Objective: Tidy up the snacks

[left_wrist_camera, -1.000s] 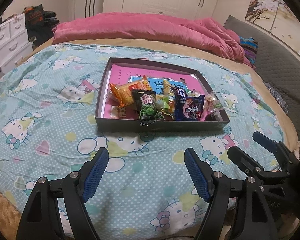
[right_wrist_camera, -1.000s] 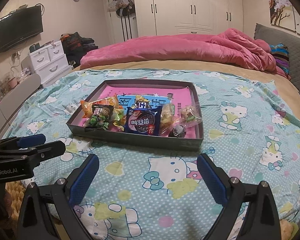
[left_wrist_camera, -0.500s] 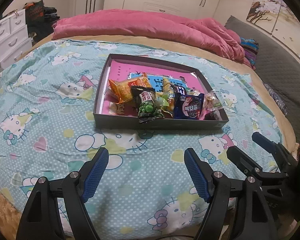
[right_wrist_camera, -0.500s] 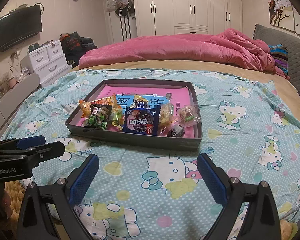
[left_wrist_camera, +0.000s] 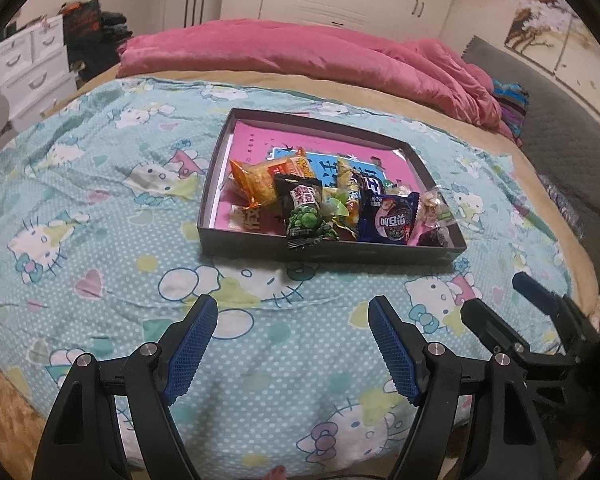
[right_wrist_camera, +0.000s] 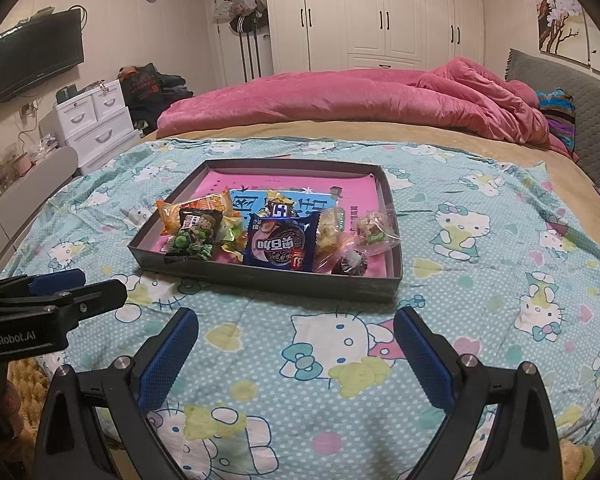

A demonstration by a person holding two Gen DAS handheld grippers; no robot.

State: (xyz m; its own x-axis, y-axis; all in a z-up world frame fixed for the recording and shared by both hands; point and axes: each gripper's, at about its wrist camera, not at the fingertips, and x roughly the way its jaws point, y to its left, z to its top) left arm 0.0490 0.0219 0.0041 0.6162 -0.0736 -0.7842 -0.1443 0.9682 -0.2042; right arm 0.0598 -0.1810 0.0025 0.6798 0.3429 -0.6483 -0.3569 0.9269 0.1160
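A dark shallow box (left_wrist_camera: 260, 246) (right_wrist_camera: 268, 278) lies on the bed and holds several snack packets along its near side. Among them are an orange bag (left_wrist_camera: 260, 178) (right_wrist_camera: 196, 212), a black bag of green peas (left_wrist_camera: 306, 214) (right_wrist_camera: 194, 234), a blue cookie packet (left_wrist_camera: 392, 220) (right_wrist_camera: 280, 242) and clear-wrapped sweets (left_wrist_camera: 434, 208) (right_wrist_camera: 374, 226). My left gripper (left_wrist_camera: 292, 320) hangs open over the blanket, short of the box, with nothing between its fingers. My right gripper (right_wrist_camera: 296, 332) is likewise open and empty in front of the box.
The box rests on a turquoise cartoon-cat blanket (left_wrist_camera: 100, 220) (right_wrist_camera: 500, 260). A pink duvet (left_wrist_camera: 300, 52) (right_wrist_camera: 360, 100) is bunched at the far side. White drawers (right_wrist_camera: 96, 120) and a wall television (right_wrist_camera: 36, 56) stand left. Each gripper shows at the edge of the other's view.
The left wrist view has tilted down slightly, so the box sits a little lower in frame. Both grippers stay open in front of the box.
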